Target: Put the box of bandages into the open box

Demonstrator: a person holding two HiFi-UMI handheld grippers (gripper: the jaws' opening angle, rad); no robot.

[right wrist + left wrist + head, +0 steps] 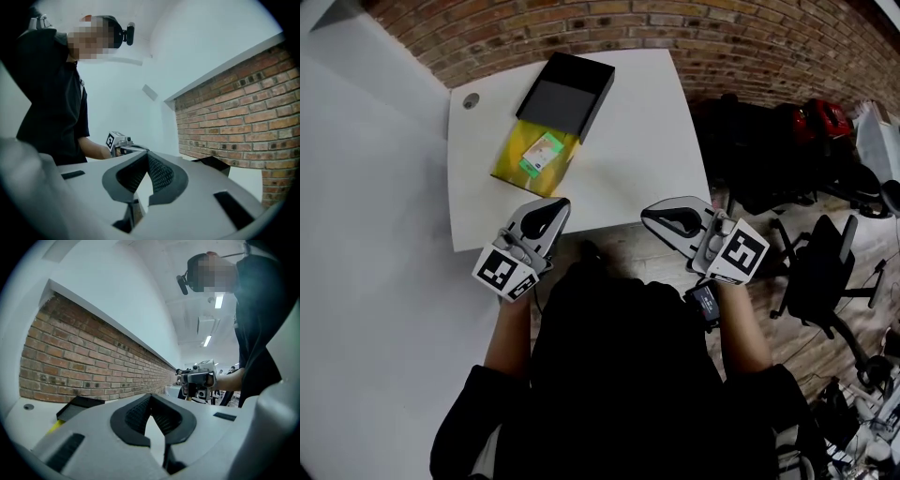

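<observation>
Left gripper (pixel 551 210) and right gripper (pixel 659 217): jaws closed, nothing between them. Both gripper bodies partly hide the open box (pixel 563 92). The box of bandages (pixel 542 153) shows only in the head view.

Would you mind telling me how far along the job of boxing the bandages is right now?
Done: nothing visible; the small green-and-white bandage box lies on a flat yellow pack, beside the black open box, not inside it. In hand: nothing; left tongs and right tongs are shut and empty at the white table's near edge. Left: grasp the bandage box and place it inside.
</observation>
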